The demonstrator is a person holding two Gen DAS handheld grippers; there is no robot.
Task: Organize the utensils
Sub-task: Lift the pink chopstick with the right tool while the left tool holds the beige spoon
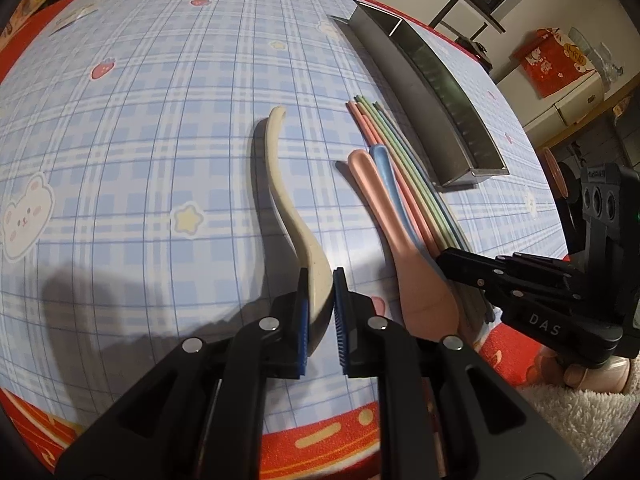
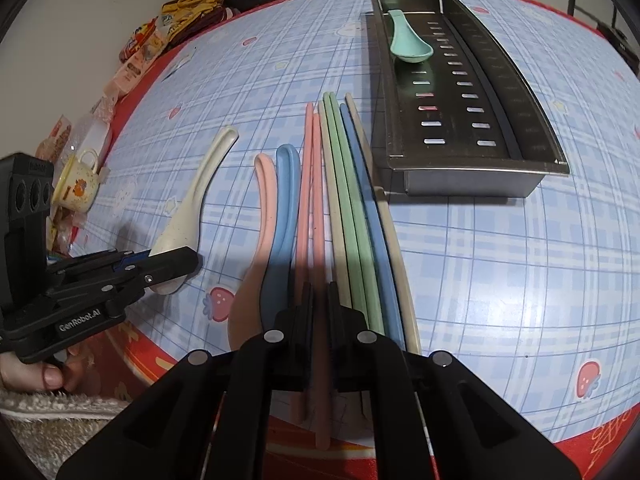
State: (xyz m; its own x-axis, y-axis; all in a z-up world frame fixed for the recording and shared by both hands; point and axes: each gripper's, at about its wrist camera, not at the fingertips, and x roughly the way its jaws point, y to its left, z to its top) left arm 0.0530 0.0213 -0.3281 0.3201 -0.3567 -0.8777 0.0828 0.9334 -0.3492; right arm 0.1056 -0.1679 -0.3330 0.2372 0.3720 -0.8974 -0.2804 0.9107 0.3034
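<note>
**Two claws set on utensils, tray still to be filled**

Left to right. My left claw (image 1: 320, 300) has its jaws closed against the bowl of the cream spoon (image 1: 280, 184), whose handle runs straight ahead of the fingers; the spoon still lies on the table (image 1: 140, 140). Just right of that claw lie the pink spoon (image 1: 384, 216) and blue spoon (image 1: 382, 160), side by side. My right claw (image 2: 318, 308) straddles a pink chopstick (image 2: 318, 200); the jaws stand close about it, but I cannot tell whether they truly pinch it. Right of that claw the remaining chopsticks (image 2: 352, 200) lie packed together. Ahead and to its right sits the tray (image 2: 472, 168), holding one teal spoon (image 2: 408, 40).

I judge this the grasping step. Next comes a lift and carry to the tray. The near table edge lies under both claws, with chopstick ends overhanging it; open cloth lies ahead of the left claw.
</note>
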